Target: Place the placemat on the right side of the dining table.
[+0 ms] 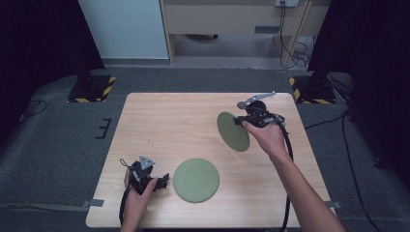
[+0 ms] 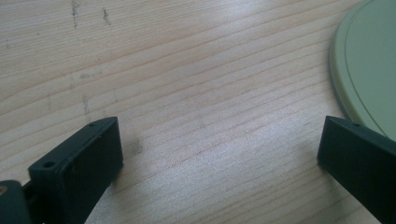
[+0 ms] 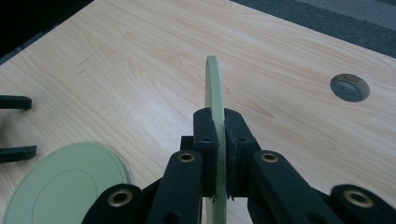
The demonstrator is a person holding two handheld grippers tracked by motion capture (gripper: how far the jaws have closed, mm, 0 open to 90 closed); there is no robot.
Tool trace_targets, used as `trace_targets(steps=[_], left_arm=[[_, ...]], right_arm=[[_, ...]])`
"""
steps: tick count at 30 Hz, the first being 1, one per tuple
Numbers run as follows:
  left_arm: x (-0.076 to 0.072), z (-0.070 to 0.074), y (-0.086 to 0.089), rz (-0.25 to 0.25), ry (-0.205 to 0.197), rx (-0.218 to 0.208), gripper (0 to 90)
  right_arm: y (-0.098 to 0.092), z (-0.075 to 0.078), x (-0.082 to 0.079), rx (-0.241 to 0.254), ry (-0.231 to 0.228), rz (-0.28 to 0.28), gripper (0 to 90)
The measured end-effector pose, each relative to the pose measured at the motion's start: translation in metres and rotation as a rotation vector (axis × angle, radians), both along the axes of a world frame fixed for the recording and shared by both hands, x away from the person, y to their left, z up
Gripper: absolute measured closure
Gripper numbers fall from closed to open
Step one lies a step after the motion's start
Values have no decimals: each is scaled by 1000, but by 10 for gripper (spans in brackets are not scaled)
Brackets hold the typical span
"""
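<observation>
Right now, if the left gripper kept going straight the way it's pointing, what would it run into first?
Probably the green plate lying flat on the table. The left gripper, jaws open, points toward its rim, which sits beside one jaw in the left gripper view. Between the jaws lies bare table, so it may only clip the edge.

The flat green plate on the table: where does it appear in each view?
High view: flat green plate low centre, beside the left claw.
Left gripper view: its rim at the right edge.
Right gripper view: lower left corner.
Shared landmark: the wooden table.
</observation>
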State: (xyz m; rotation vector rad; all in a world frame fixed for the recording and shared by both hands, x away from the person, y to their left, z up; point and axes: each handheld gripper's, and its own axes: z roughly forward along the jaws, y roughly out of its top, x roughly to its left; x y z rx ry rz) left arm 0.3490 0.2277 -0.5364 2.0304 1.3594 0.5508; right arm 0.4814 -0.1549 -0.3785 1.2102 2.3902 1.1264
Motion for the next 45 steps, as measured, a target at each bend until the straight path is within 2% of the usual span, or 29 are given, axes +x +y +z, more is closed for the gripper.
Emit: trace_targets(steps=[25,34,45], left_arm=[[0,0,0,0,0,0,0],[0,0,0,0,0,0,0],[0,0,0,0,0,0,0]], right_arm=[[-19,11,16,-15,-27,-104,858],[-25,5,20,-8,-28,-143,858],[-38,-1,21,18,-18,-163,858]])
